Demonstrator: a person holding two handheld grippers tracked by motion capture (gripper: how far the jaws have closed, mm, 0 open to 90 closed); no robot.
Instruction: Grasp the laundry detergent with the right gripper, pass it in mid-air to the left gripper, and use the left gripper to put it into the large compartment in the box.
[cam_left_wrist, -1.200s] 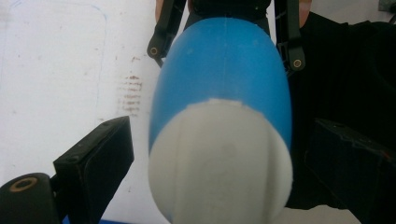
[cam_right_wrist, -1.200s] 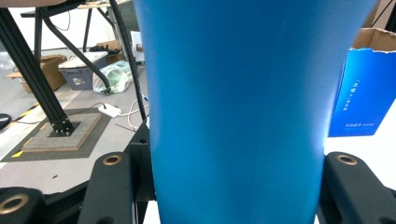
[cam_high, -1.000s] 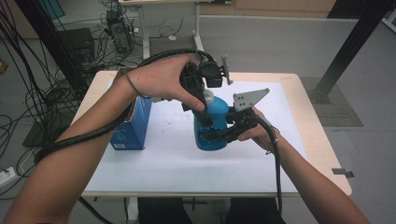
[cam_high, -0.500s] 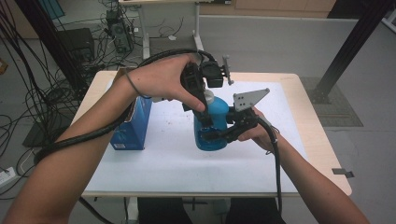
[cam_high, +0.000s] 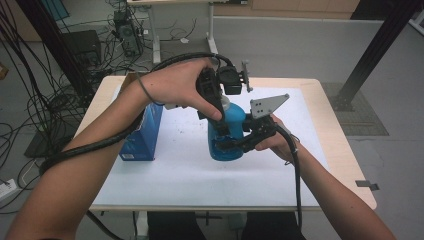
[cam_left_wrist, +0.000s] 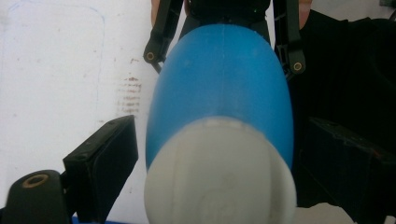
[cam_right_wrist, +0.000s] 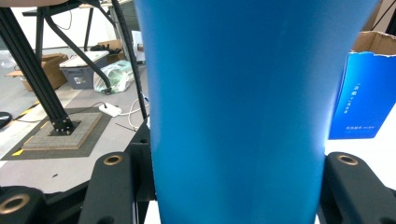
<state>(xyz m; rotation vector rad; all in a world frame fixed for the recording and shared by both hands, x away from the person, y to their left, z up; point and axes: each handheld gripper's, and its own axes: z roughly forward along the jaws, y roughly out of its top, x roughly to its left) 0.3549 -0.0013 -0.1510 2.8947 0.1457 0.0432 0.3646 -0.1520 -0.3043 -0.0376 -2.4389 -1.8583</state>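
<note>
A white sheet (cam_high: 175, 170), marked with small dark specks and smudges, is laid over a light wooden table (cam_high: 345, 150) that stands on a grey floor. Behind the table, a second desk's white legs (cam_high: 155, 37), a dark computer case (cam_high: 82, 47) and loose cables (cam_high: 30, 115) are seen; a black metal post (cam_high: 372, 50) rises at the right on a grey mat (cam_high: 360, 110). In the right gripper view, cardboard boxes (cam_right_wrist: 35, 70) and a grey storage bin (cam_right_wrist: 88, 70) are visible on the floor beyond the table.

A blue bottle (cam_high: 227, 132) with a white cap (cam_left_wrist: 219, 177) is stood upright near the middle of the sheet. Its lower body is clamped from the right side by the right gripper (cam_high: 235, 145), whose black jaws are pressed against both sides of the bottle. The left gripper (cam_high: 217, 112) is held above the bottle, pointing down over the cap; its jaws have just been closing, and are shown standing on either side of the cap with a gap visible at the one side, while contact at the other side cannot be made out. An open blue carton (cam_high: 142, 132) is placed upright to the left of the bottle, apart from it.
</note>
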